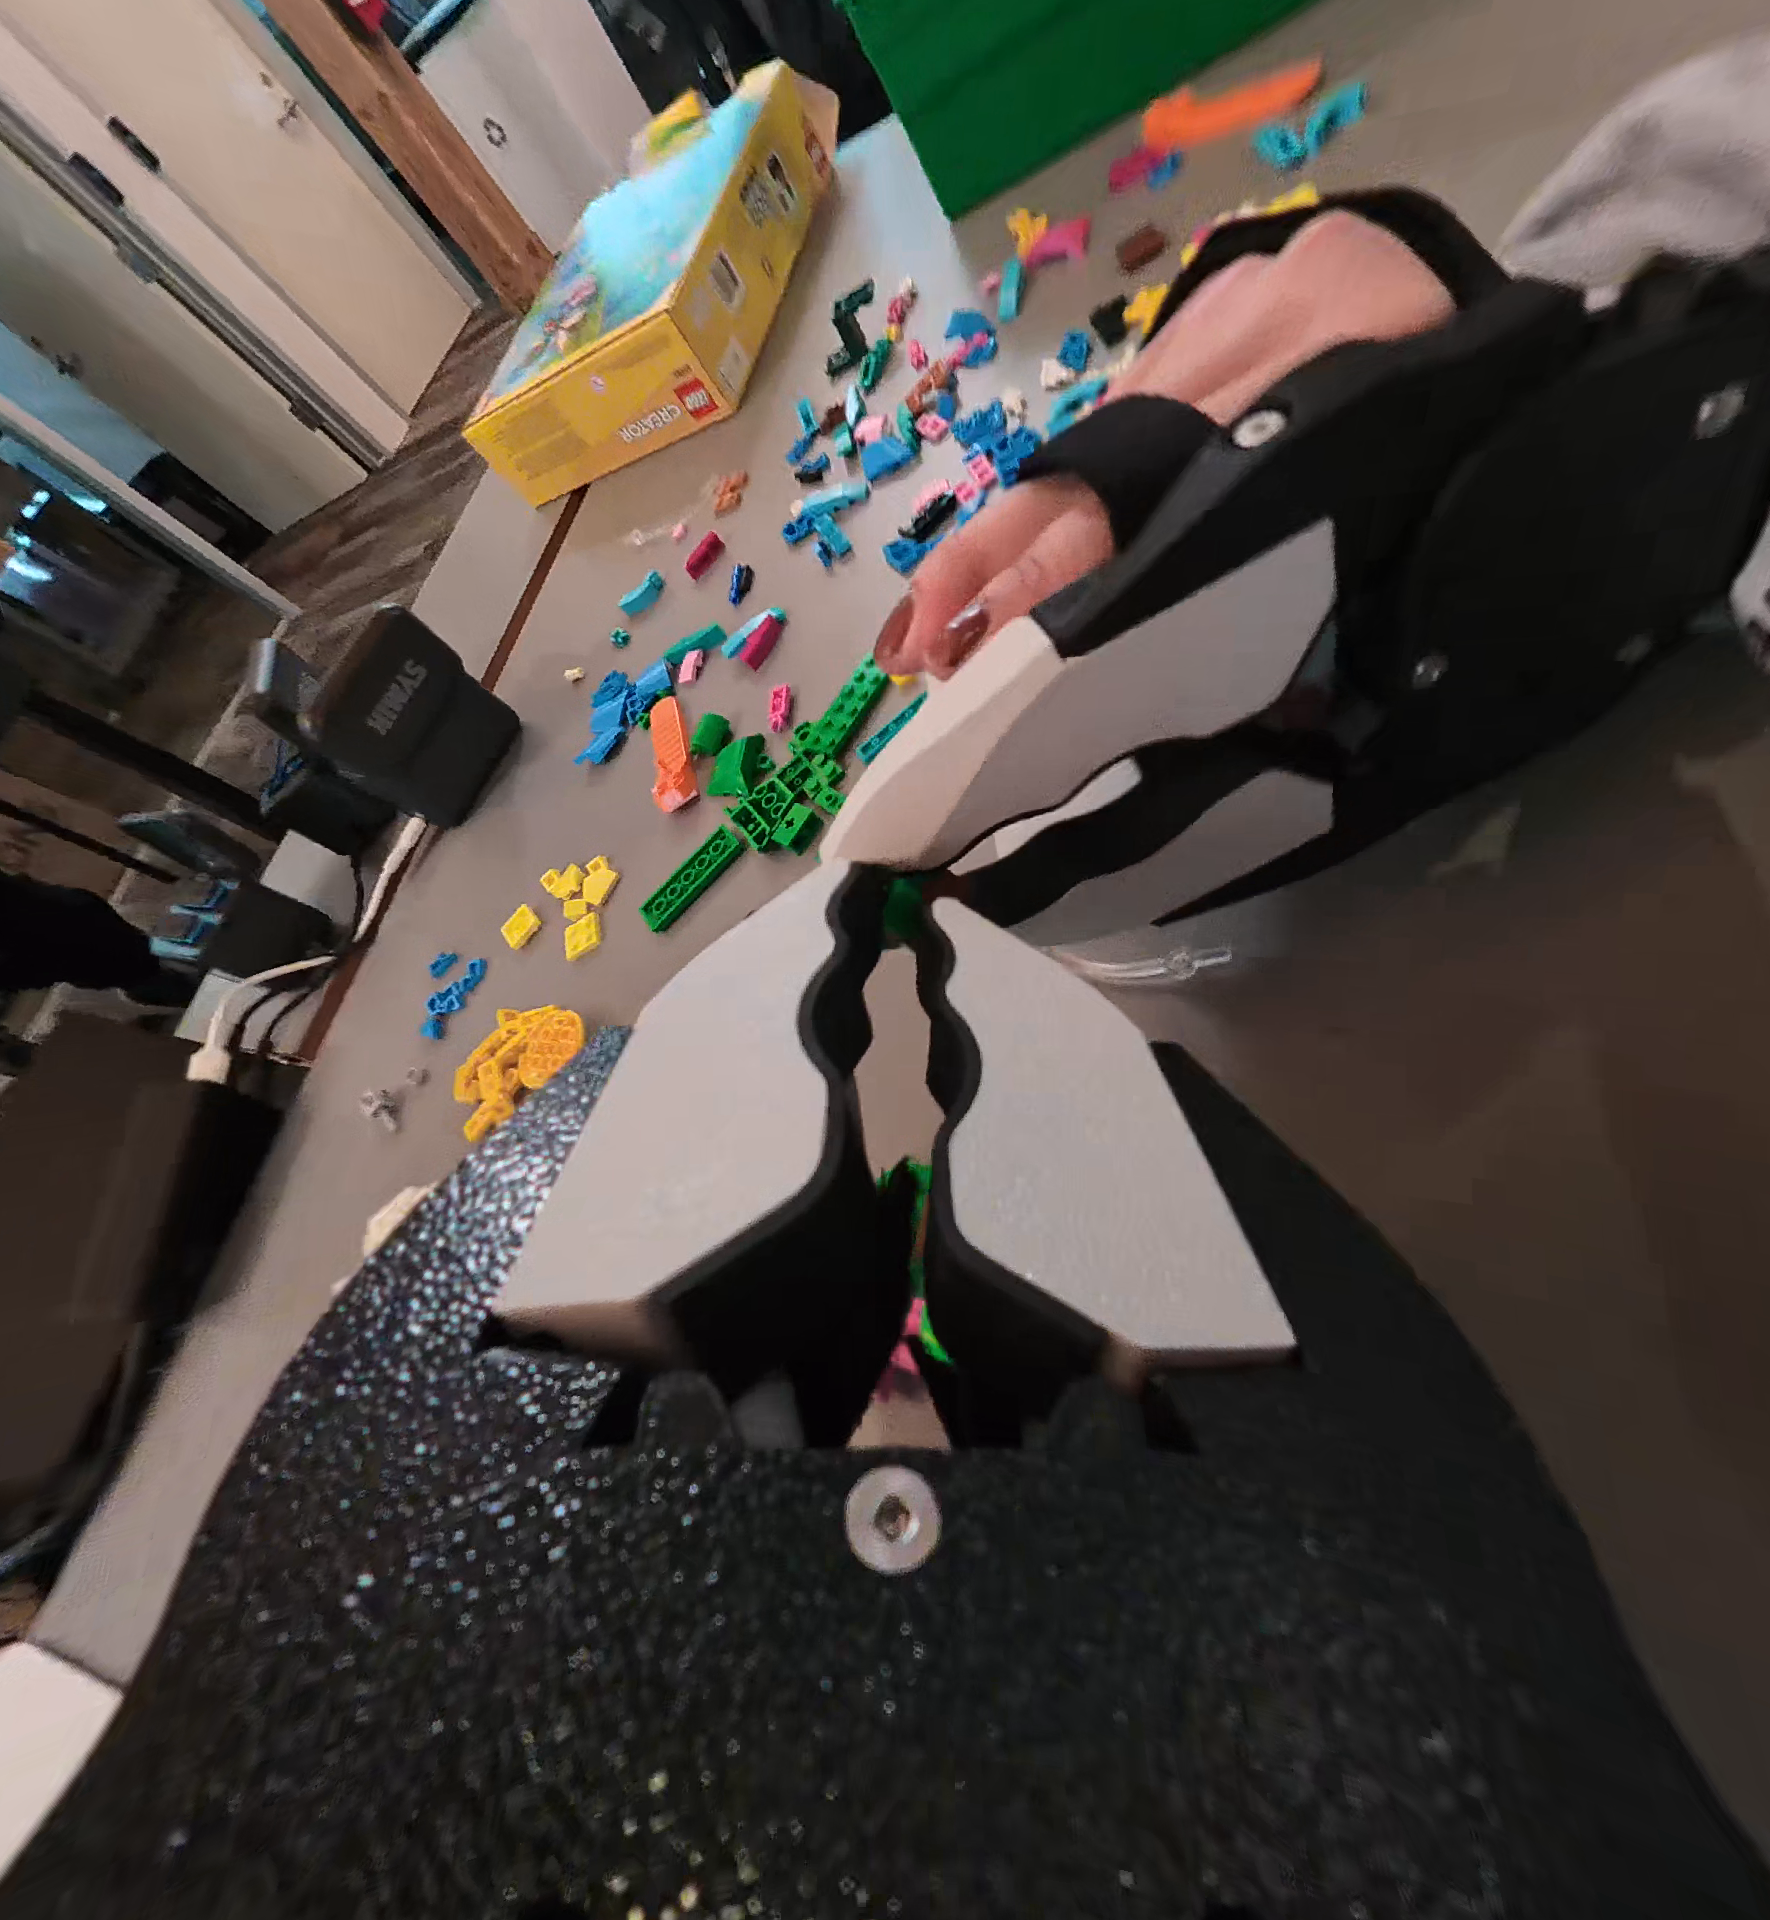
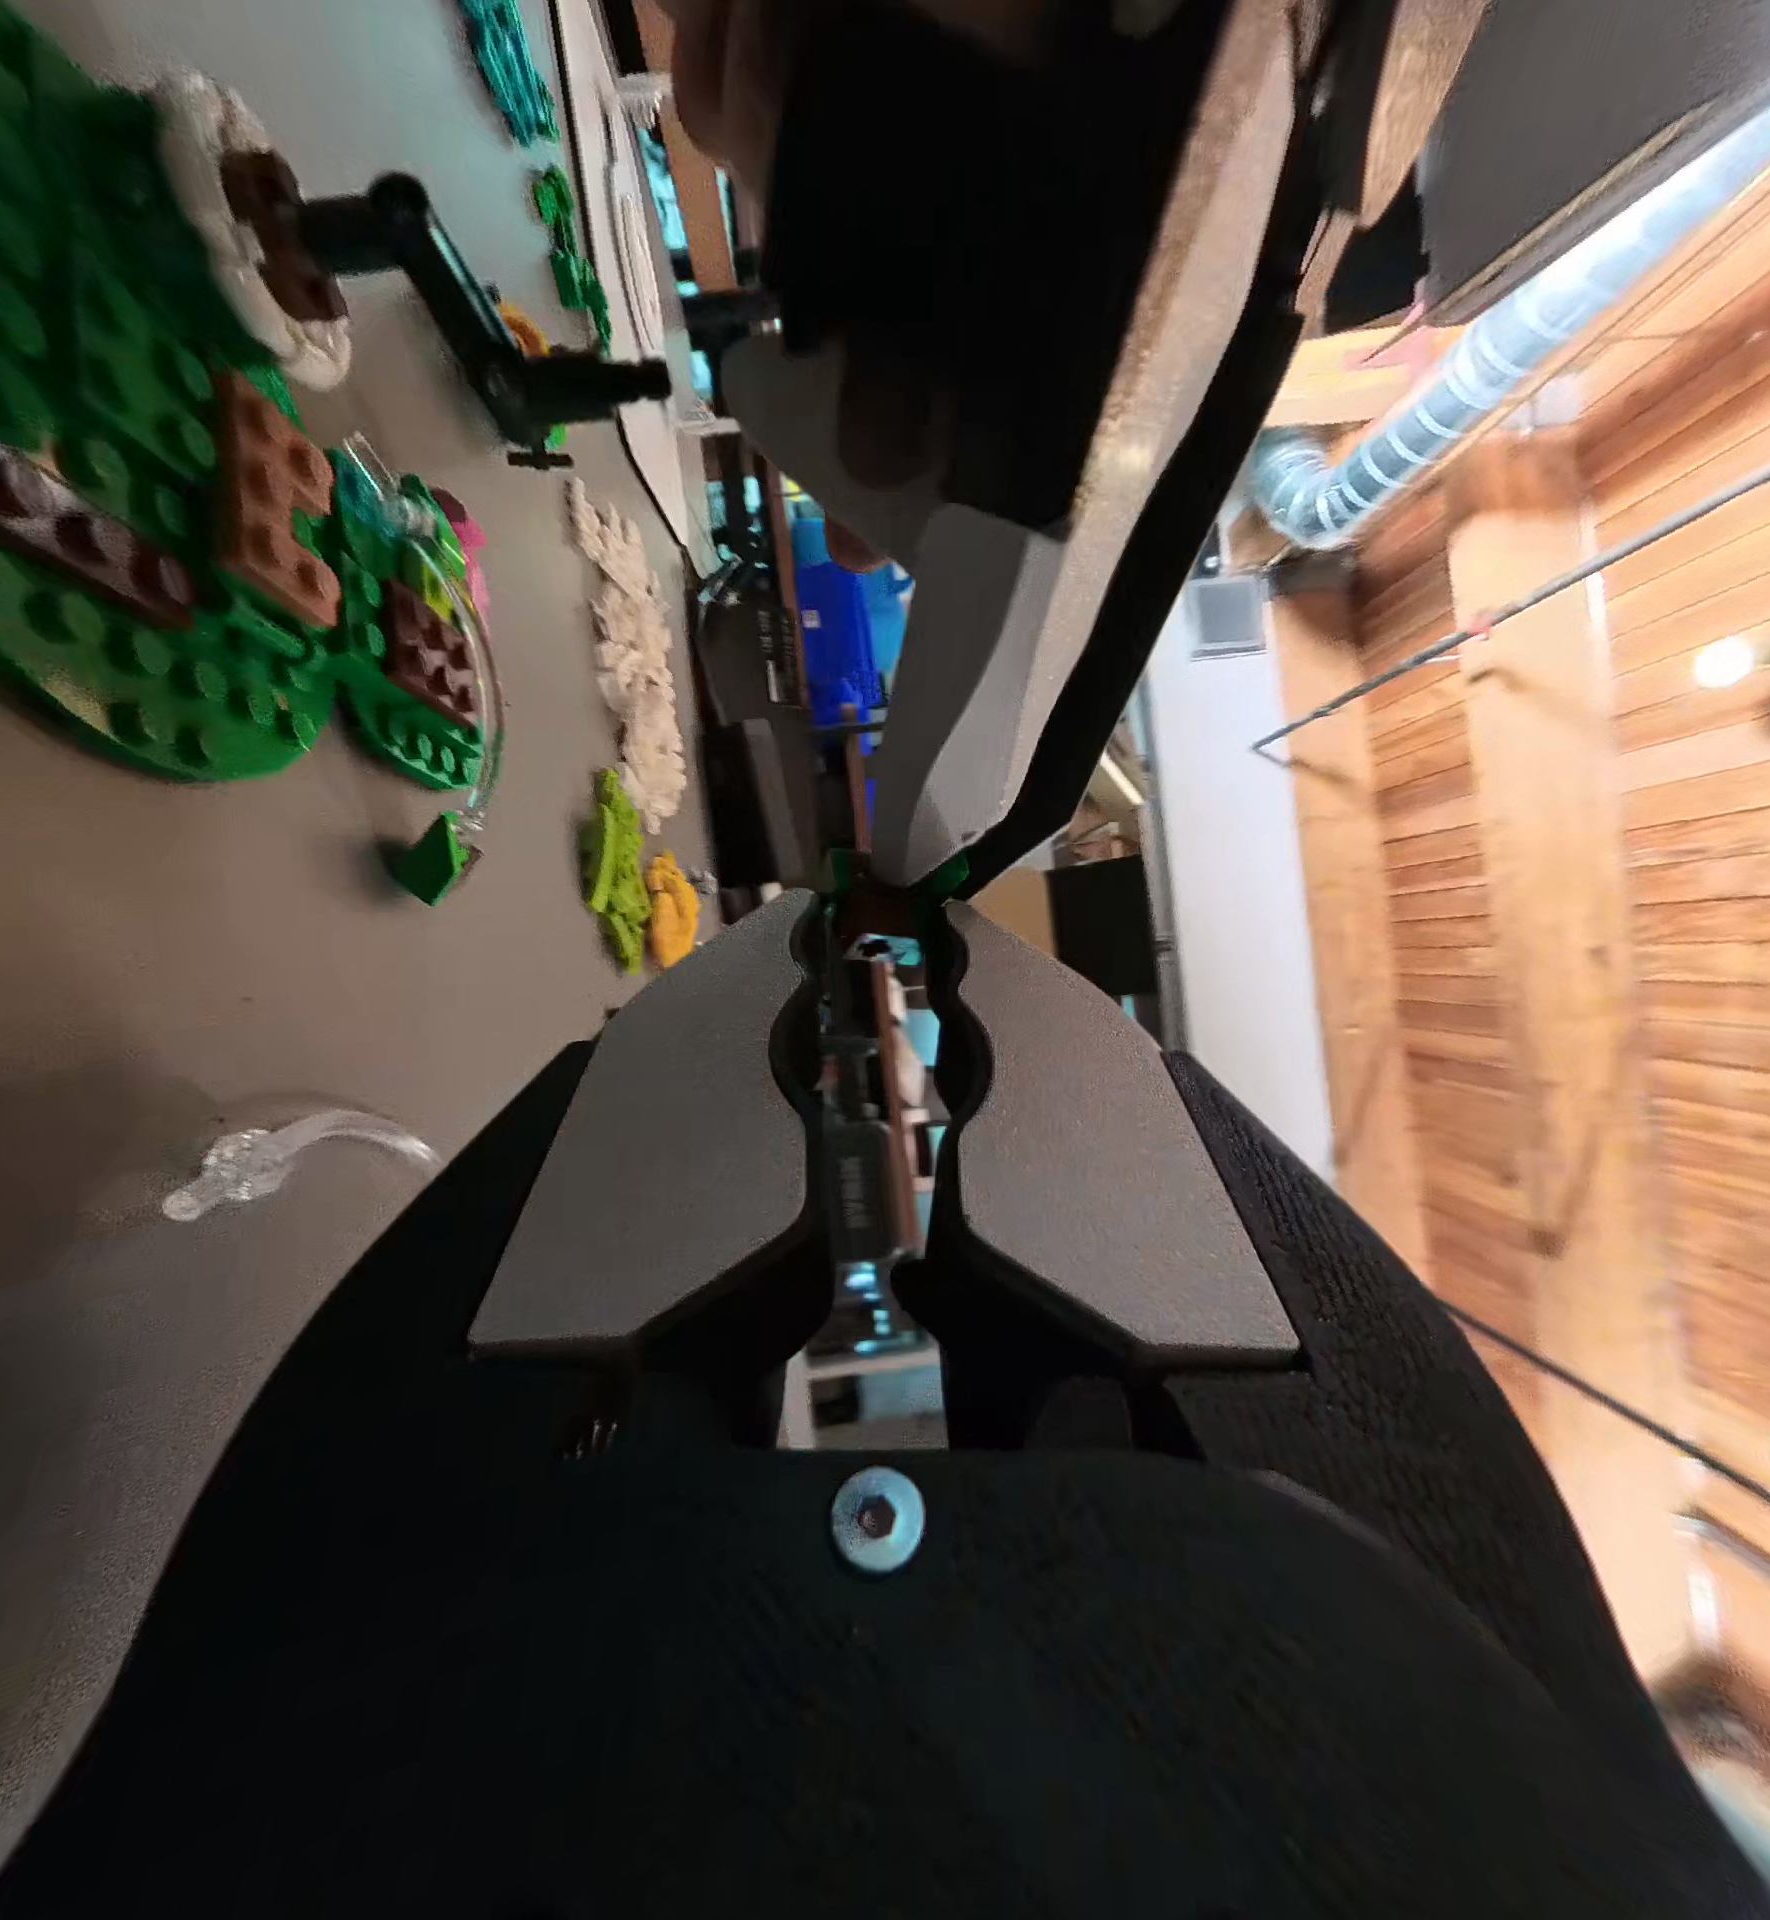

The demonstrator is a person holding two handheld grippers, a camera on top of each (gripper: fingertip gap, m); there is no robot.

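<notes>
In the left wrist view my left gripper is shut on a small green piece at its fingertips, held above the grey table. My right gripper comes in from the right and meets it tip to tip. In the right wrist view my right gripper is shut on a small brown brick. The green piece shows at both sides of the brick's far end. The left gripper reaches down from above onto that green piece.
A yellow box, many loose coloured bricks, green bricks and yellow pieces lie on the table. A black box stands at its edge. A green plate build, a clear curved piece and white pieces lie to the left. Both grippers' tips are close together, under 4 cm apart.
</notes>
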